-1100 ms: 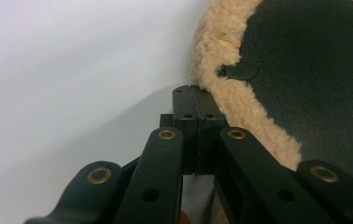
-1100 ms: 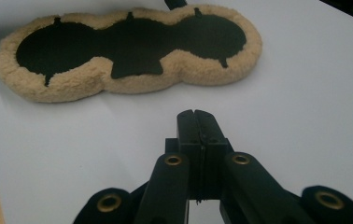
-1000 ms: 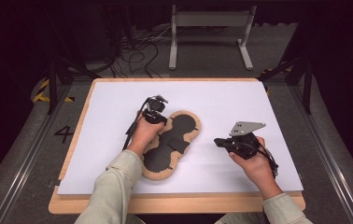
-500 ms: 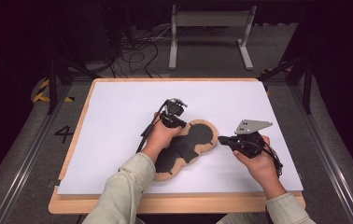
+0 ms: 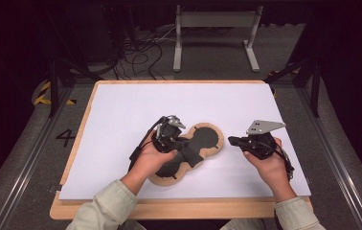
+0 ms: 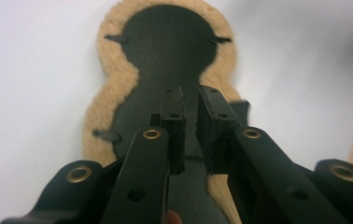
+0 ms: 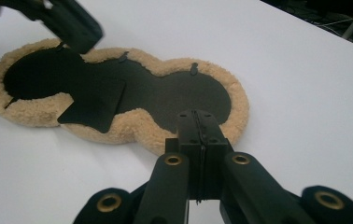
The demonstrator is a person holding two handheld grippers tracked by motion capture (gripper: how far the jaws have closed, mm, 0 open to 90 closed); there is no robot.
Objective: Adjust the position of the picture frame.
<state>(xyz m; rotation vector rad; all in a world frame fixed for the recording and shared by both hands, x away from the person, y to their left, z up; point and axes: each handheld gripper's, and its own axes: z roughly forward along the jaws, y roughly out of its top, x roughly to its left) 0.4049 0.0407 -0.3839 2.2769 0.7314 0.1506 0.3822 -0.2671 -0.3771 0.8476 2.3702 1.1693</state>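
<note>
A peanut-shaped fleece pad [image 5: 207, 138] with tan pile and a black backing lies face down on the white sheet [image 5: 121, 110]; it also shows in the left gripper view [image 6: 165, 51] and the right gripper view [image 7: 165, 98]. A black flap [image 7: 95, 107] sticks out from its waist. My left gripper [image 5: 183, 143] [image 6: 191, 100] hovers over the pad's middle. Its jaws have just been opening and stand a narrow gap apart with nothing between them. My right gripper [image 5: 231, 140] [image 7: 197, 116] is shut on nothing, just off the pad's right lobe.
The white sheet covers a wooden board [image 5: 169, 208] whose edge shows along the front. Behind the table stand a grey metal frame [image 5: 215, 28] and loose cables [image 5: 141, 52] on the floor. Dark rails run along both sides.
My left hand has moved right and toward the person, and the pad has shifted right with it. The left jaws have parted slightly. The right hand has stayed put.
</note>
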